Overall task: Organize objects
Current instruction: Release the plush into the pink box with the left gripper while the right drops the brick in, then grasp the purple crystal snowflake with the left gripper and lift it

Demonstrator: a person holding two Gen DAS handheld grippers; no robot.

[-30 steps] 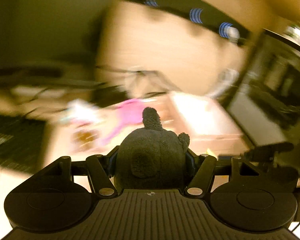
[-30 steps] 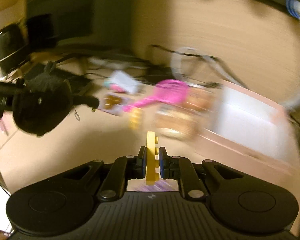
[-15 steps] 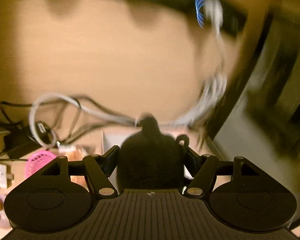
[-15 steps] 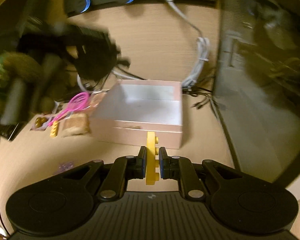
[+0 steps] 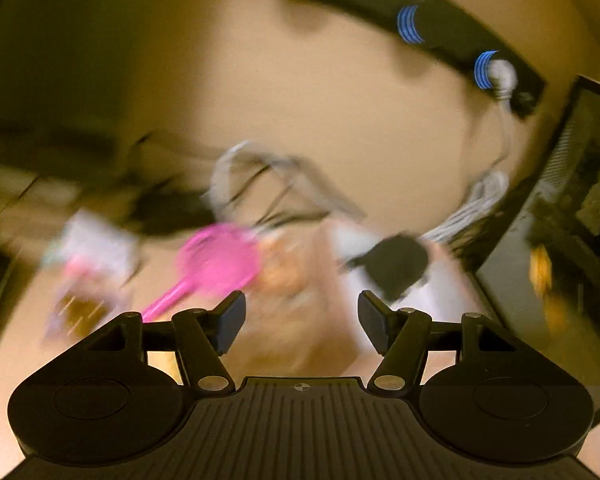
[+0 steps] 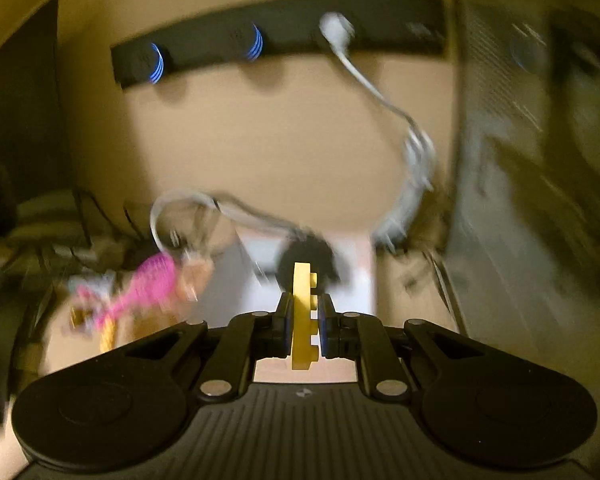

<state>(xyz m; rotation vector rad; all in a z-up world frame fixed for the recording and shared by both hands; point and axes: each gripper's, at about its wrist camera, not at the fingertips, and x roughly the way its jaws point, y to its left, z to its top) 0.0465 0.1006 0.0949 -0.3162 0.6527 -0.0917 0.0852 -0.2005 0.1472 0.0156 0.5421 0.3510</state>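
Note:
Both views are motion-blurred. My left gripper (image 5: 301, 320) is open and empty, above the table. The dark plush toy (image 5: 396, 266) lies in the pale pink open box (image 5: 452, 276) ahead and to the right of it; it also shows in the right wrist view (image 6: 306, 254) inside the box (image 6: 364, 276). My right gripper (image 6: 302, 316) is shut on a yellow toy brick (image 6: 302, 316), held upright in front of the box.
A pink brush (image 5: 216, 264) (image 6: 148, 282), snack packets (image 5: 280, 272) and a yellow brick (image 6: 108, 336) lie left of the box. White and black cables (image 5: 260, 184) run along the back wall. A dark computer case (image 6: 540, 200) stands to the right.
My left gripper has opened and let go of the dark plush toy, which now lies in the box. My right gripper still holds the yellow brick and has swung toward the box.

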